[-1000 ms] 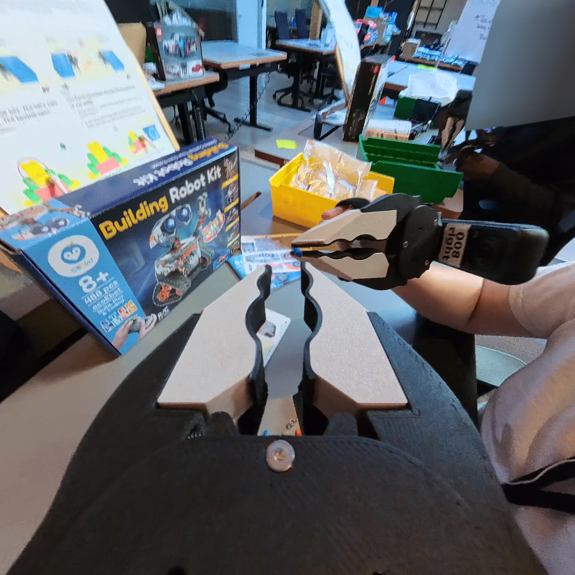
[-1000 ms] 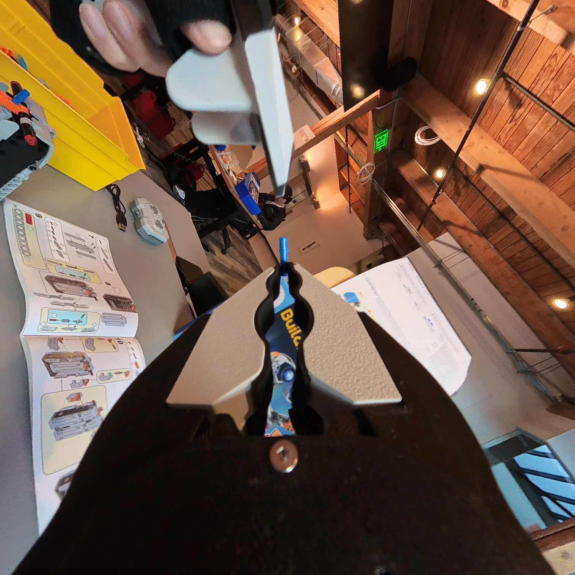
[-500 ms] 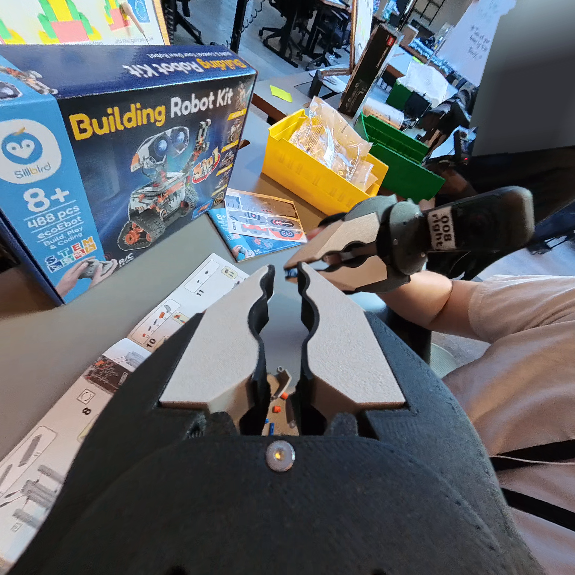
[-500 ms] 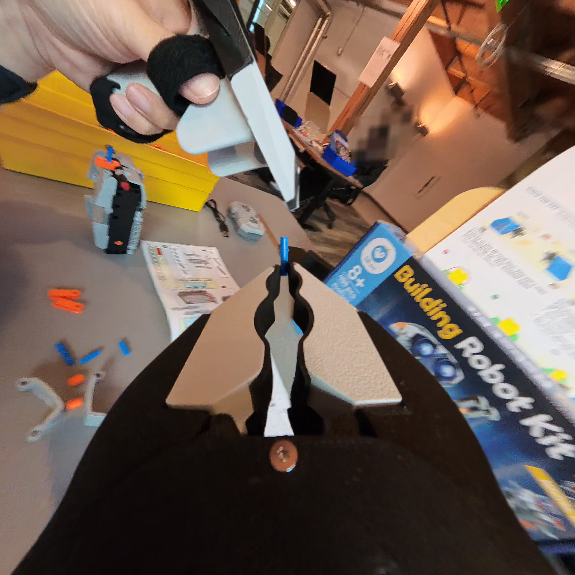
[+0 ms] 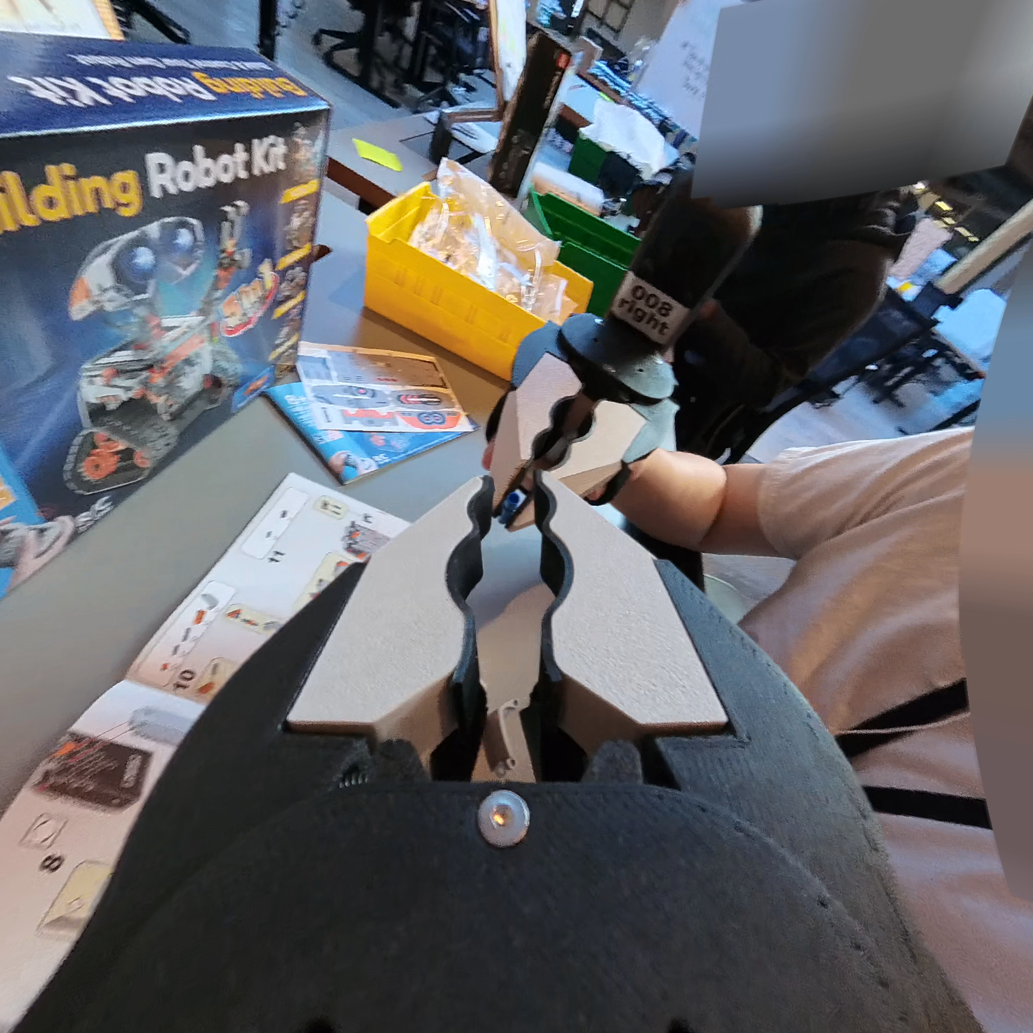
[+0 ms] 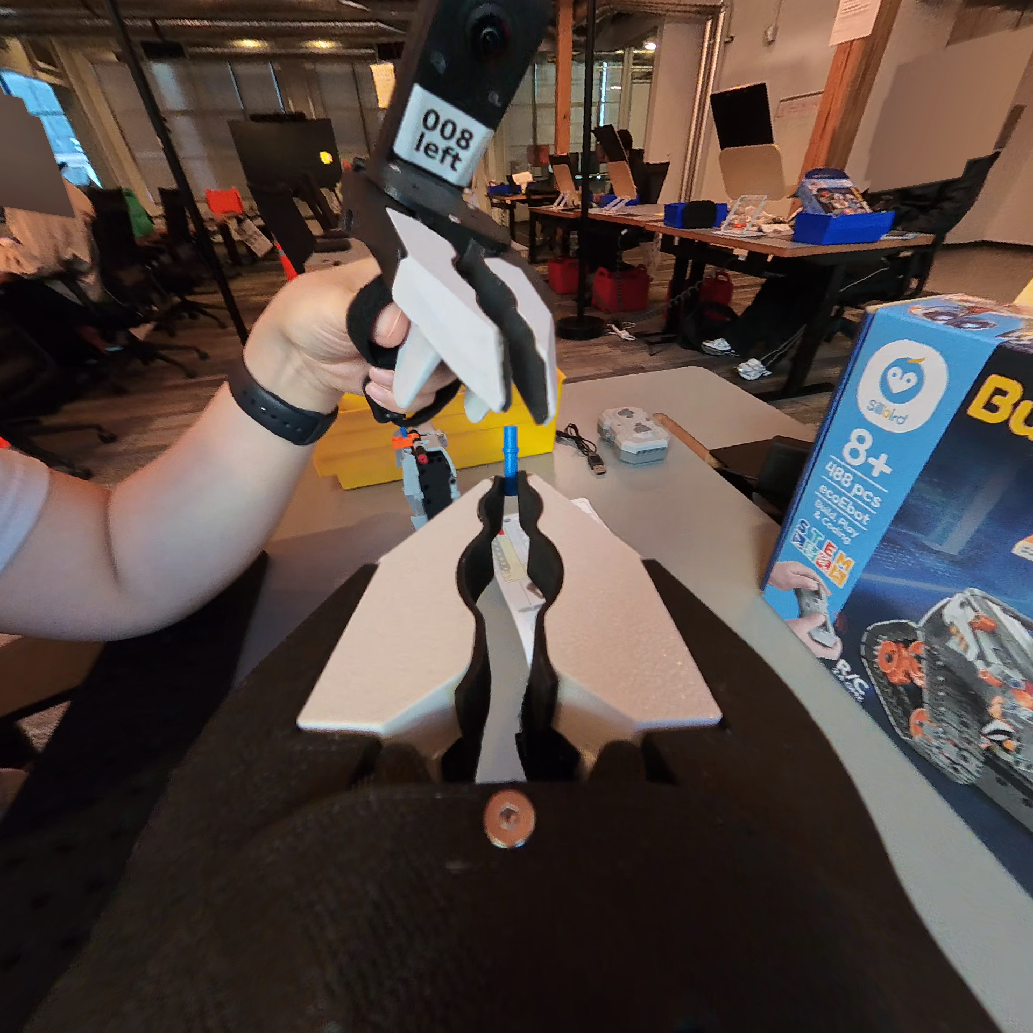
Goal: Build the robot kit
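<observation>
On the grey table (image 6: 659, 520) stand one blue kit box (image 5: 151, 268), one yellow bin (image 5: 447, 302) of clear plastic bags in the left wrist view with two green bins (image 5: 581, 246) behind it, and another yellow bin (image 6: 385, 453) in the right wrist view. One open instruction booklet (image 5: 235, 603) lies near the left gripper; one smaller blue leaflet (image 5: 380, 413) lies between the box and the bin, with a sticker sheet on top. One partly built grey-and-black block model (image 6: 427, 483) stands just in front of the second yellow bin. To its right lie one grey controller (image 6: 634, 436) and one black cable (image 6: 584, 450).

Two grippers show. The right gripper (image 6: 508, 481) is clenched on one small blue pin (image 6: 510, 455), which stands up past its tips. The left gripper (image 5: 510, 492) is held slightly apart, a narrow gap between its fingertips, and grips nothing. In the left wrist view the right gripper's tips and the pin sit right at that gap; whether they touch cannot be told. In the right wrist view the left gripper hangs tilted just above the pin. Through the left gripper's gap one pale grey part (image 5: 506, 732) shows below.
</observation>
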Tool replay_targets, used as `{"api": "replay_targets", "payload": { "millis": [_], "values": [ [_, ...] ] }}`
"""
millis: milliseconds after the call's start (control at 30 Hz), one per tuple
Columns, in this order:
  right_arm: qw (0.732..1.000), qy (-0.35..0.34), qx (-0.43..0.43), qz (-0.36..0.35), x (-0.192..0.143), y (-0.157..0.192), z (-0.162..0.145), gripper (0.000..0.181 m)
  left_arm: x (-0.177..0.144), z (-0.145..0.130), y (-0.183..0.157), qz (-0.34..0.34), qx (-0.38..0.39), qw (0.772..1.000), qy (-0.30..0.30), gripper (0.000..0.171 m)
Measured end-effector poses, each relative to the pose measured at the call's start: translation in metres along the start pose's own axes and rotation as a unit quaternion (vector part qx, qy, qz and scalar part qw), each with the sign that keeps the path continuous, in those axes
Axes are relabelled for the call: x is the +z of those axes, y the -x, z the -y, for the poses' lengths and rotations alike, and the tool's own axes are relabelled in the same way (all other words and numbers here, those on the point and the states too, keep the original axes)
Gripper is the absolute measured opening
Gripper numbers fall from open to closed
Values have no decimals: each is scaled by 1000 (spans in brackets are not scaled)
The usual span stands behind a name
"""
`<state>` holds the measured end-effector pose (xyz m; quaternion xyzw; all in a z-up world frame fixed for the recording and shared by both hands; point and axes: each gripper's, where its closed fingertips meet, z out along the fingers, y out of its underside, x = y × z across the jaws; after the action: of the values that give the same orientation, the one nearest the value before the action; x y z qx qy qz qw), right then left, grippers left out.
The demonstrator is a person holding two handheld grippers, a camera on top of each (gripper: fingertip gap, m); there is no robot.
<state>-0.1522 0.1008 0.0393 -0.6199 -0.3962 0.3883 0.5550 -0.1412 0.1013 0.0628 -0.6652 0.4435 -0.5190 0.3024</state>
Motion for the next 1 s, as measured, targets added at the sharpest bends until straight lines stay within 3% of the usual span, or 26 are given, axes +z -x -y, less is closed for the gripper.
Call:
{"api": "replay_targets", "payload": {
  "millis": [333, 1000],
  "values": [
    [999, 35, 8, 12, 0, 0, -8, 3, 4, -22, 6, 40, 27, 996, 71, 4],
    [993, 102, -52, -15, 4, -4, -28, 3, 6, -38, 17, 52, 16, 992, 113, 3]
  ]
}}
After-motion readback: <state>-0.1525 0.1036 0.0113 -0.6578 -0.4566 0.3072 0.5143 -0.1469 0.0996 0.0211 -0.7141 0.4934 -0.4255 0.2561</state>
